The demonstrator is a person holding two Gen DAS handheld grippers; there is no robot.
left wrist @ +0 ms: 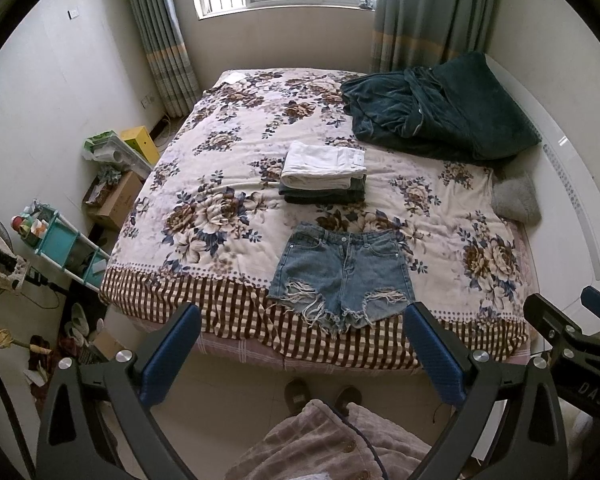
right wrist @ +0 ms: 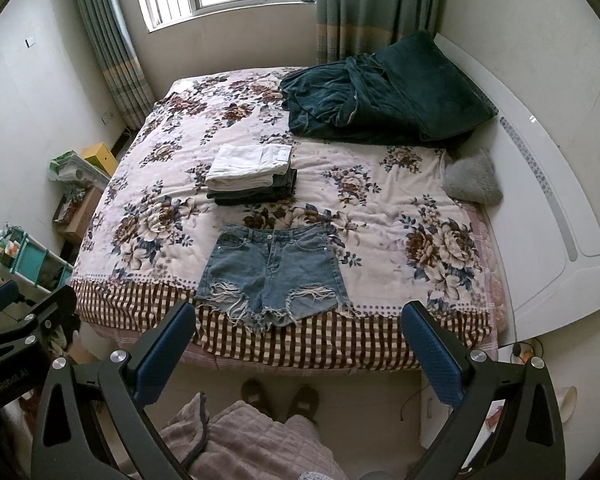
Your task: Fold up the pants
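A pair of frayed blue denim shorts (left wrist: pixel 342 272) lies spread flat, waistband away from me, near the front edge of the floral bed (left wrist: pixel 204 168); it also shows in the right wrist view (right wrist: pixel 274 270). Behind it sits a stack of folded pants (left wrist: pixel 324 174) with a white pair on top, also in the right wrist view (right wrist: pixel 252 174). My left gripper (left wrist: pixel 304 316) is open and empty, held high in front of the bed edge. My right gripper (right wrist: pixel 300 314) is open and empty at the same height; part of it shows at the right in the left wrist view (left wrist: pixel 568 332).
A dark green blanket and robe (left wrist: pixel 440 108) lie at the back right of the bed, a grey cushion (left wrist: pixel 516 200) at the right edge. Boxes, a teal rack (left wrist: pixel 60 240) and clutter fill the floor at left. The person's slippers (left wrist: pixel 320 396) stand below.
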